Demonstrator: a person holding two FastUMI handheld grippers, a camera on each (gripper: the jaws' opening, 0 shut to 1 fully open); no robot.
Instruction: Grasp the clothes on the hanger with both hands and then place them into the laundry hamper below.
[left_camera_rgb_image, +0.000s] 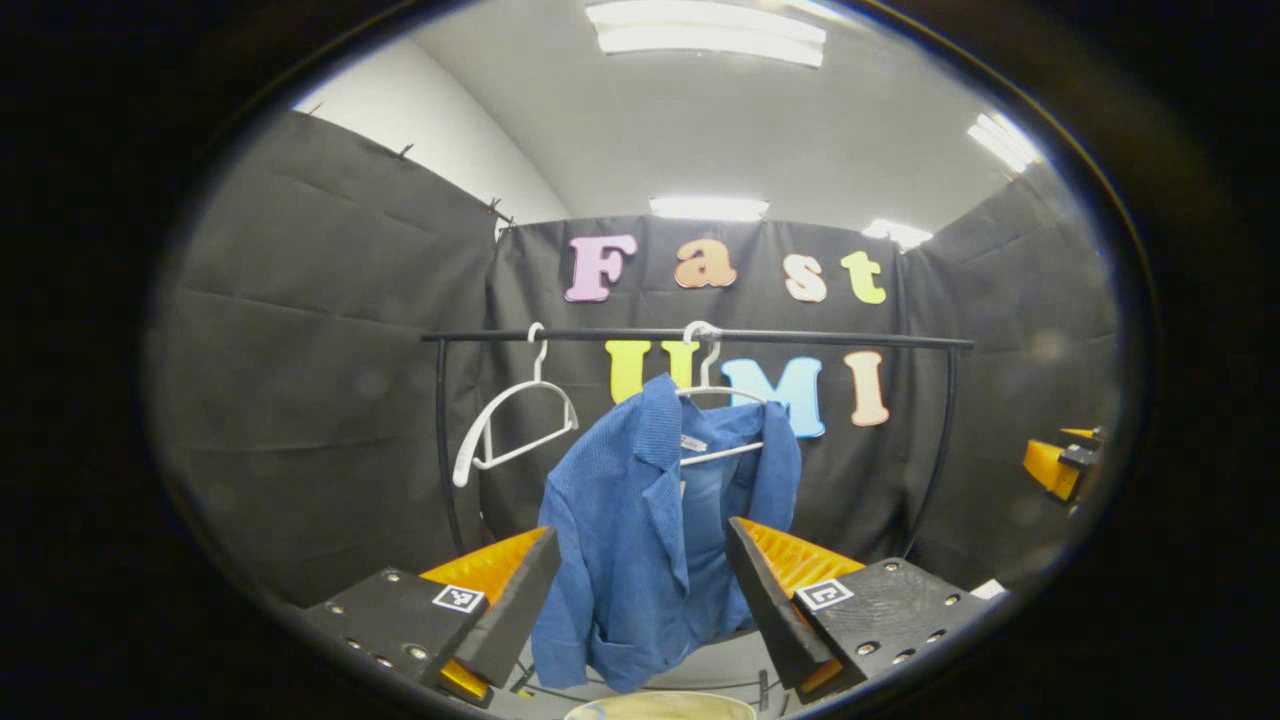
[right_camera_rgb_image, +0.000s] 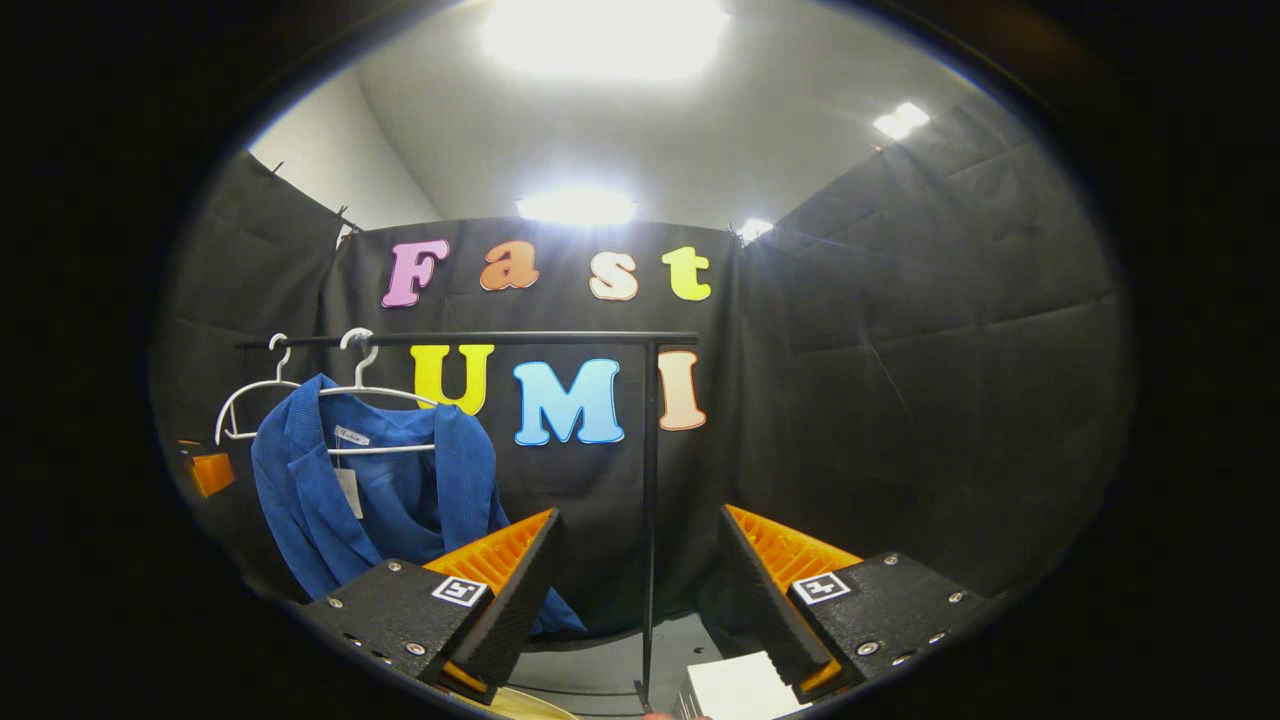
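- The booth is closed in by black cloth walls under a white ceiling with bright strip lights; the floor below the rail looks grey and smooth, as far as the low edge of each view lets me see.
- A black rail (left_camera_rgb_image: 700, 336) runs across the back wall on thin uprights.
- The blue shirt (left_camera_rgb_image: 650, 530) hangs from a white hanger (left_camera_rgb_image: 715, 395) near the rail's middle, draped unevenly, one shoulder riding high. A second hanger (left_camera_rgb_image: 515, 425) hangs bare beside it.
- A pale curved rim low in the left gripper view is probably the hamper (left_camera_rgb_image: 660, 706), directly under the shirt.
- The left gripper (left_camera_rgb_image: 645, 585) has its jaws spread wide, holding nothing, lined up on the shirt's lower half but apart from it.
- The right gripper (right_camera_rgb_image: 640, 590) is also wide open and empty, aimed at the rail's upright, well to the side of the shirt.
- Risks, as I judge them: pulling down could drag the hanger along or snag the collar; one gripper closing early could leave the cloth slipping; the bare hanger could get knocked off.
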